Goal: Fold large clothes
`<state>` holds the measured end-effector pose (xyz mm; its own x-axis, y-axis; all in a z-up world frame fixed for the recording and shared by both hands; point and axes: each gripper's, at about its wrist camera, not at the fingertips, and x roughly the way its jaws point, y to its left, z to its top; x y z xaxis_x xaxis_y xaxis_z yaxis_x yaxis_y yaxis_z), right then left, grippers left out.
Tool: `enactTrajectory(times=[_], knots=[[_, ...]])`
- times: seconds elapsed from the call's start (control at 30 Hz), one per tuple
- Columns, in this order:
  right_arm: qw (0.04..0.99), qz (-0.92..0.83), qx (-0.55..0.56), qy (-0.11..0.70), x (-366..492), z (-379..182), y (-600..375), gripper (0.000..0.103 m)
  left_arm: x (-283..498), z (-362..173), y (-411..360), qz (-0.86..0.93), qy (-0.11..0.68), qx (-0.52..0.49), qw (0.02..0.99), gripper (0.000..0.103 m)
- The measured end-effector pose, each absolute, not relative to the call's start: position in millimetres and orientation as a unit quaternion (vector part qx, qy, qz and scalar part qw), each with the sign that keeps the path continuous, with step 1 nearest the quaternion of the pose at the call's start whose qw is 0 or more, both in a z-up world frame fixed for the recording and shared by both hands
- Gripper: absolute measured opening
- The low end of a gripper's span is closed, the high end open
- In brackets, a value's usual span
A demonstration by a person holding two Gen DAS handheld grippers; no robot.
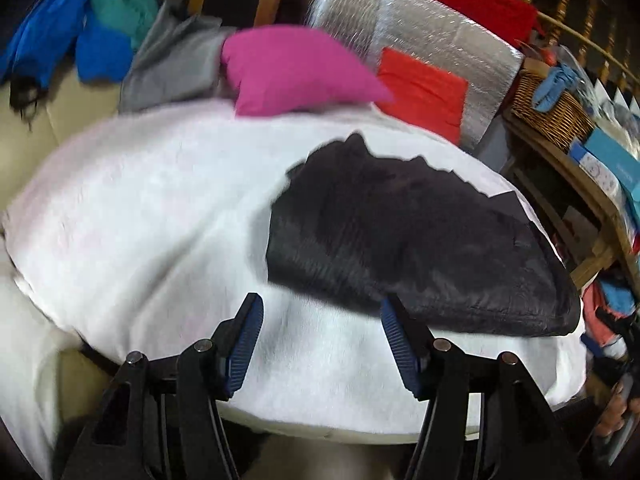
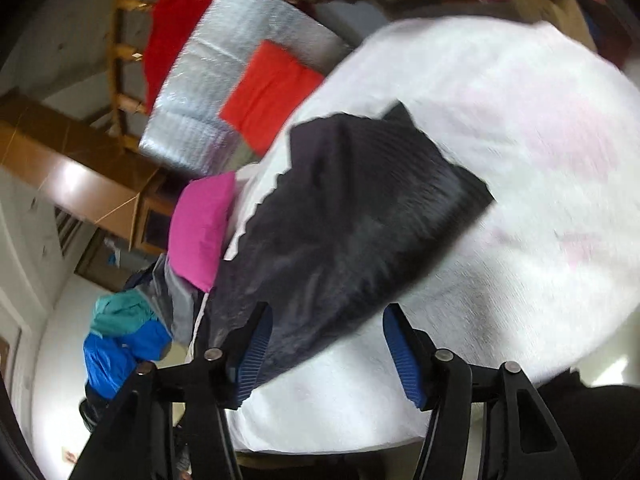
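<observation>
- While both tools hang spread wide, the left gripper (image 1: pixel 322 326) and right gripper (image 2: pixel 328 336) hold nothing.
- Folded, the black garment (image 1: pixel 408 240) lies on the white blanket (image 1: pixel 152 208), near a pink cushion (image 1: pixel 296 68).

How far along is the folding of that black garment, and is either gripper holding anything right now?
Done: the black garment lies as a compact folded bundle on the white cover. In hand: nothing; the left gripper and right gripper are both open above the cover, gripping no cloth. Left: the blue and teal clothes and grey garment sit heaped and unfolded behind the pink cushion.
</observation>
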<state>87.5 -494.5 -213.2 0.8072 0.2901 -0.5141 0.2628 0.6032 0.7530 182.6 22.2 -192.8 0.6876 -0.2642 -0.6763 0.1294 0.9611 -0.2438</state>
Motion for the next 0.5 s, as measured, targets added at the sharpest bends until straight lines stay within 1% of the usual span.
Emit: enactTrajectory(times=[0.07,0.1,0.2,0.3,0.5], knots=[[0.848,0.006,0.430,0.310,92.6,-204.5,-493.5,0.053,186.2,-180.6,18.8,-0.103,0.370,-0.075,0.920,0.068],[0.852,0.005,0.421,0.310,96.1,-200.7,-492.9,0.048,189.4,-175.3,16.7,-0.103,0.365,-0.070,0.922,0.068],[0.861,-0.010,0.401,0.313,107.8,-194.9,-492.5,0.046,202.1,-166.6,8.3,-0.110,0.359,-0.062,0.925,0.069],[0.859,-0.019,0.401,0.317,122.3,-194.4,-496.9,0.041,220.7,-164.8,1.5,-0.106,0.364,-0.056,0.924,0.069],[0.848,-0.032,0.410,0.335,152.4,-201.4,-505.8,0.040,265.4,-168.4,-1.8,-0.088,0.385,-0.064,0.917,0.069]])
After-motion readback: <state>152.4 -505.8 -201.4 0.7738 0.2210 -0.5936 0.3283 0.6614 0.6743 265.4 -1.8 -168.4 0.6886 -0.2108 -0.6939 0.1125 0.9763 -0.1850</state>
